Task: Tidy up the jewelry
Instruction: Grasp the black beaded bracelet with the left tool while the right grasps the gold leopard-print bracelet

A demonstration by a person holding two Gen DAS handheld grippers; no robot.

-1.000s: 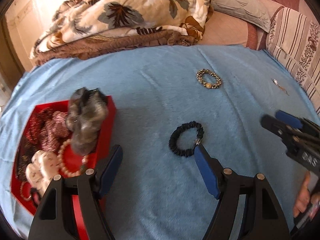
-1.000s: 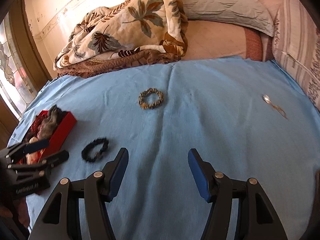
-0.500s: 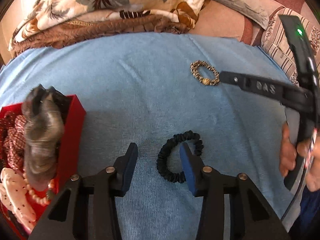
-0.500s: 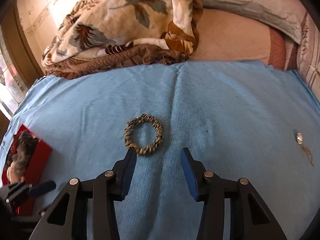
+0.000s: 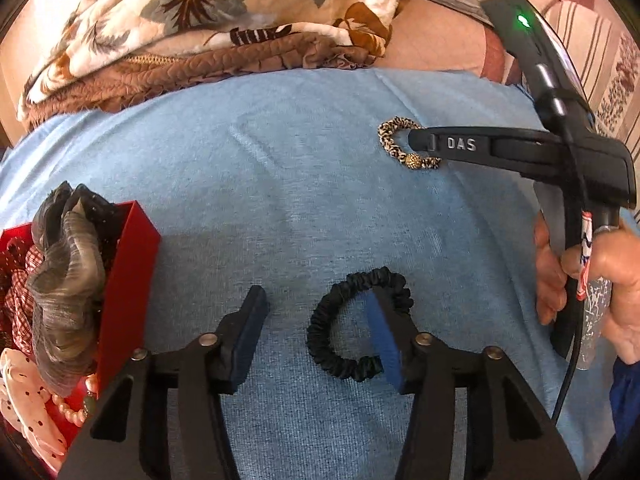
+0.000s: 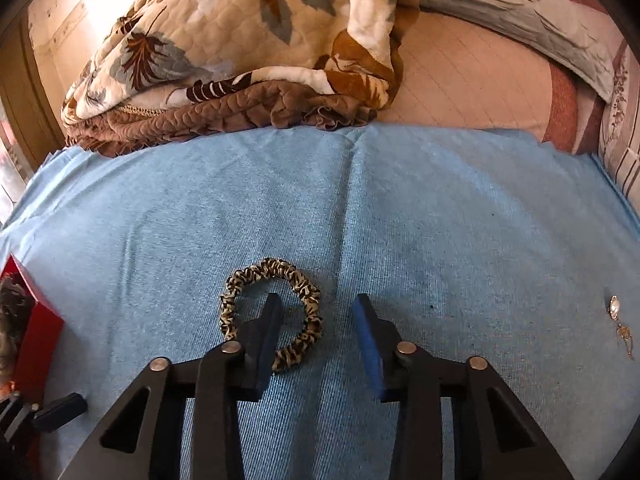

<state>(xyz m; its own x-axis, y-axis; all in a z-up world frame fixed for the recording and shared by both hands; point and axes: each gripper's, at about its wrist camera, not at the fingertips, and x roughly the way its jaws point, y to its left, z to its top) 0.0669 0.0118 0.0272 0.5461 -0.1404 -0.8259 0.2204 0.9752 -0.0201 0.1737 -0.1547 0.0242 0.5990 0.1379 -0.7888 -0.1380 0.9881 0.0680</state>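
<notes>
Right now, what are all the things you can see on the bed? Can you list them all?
black hair tie: one, black, on the blue cloth, around the left claw's right finger
spotted hair tie: one, tan and black, on the cloth, around the right claw's left finger
red box: one, red, left edge of the cloth, full of hair ties and beads
small pendant: one, silvery, far right on the cloth
blue cloth: one, light blue, spread over the bed
blanket: one, cream with leaves, heaped behind
pillow: one, grey, back right
left claw: black, blue pads, open
right claw: black, blue pads, open
hand: one, holding the right claw's handle
</notes>
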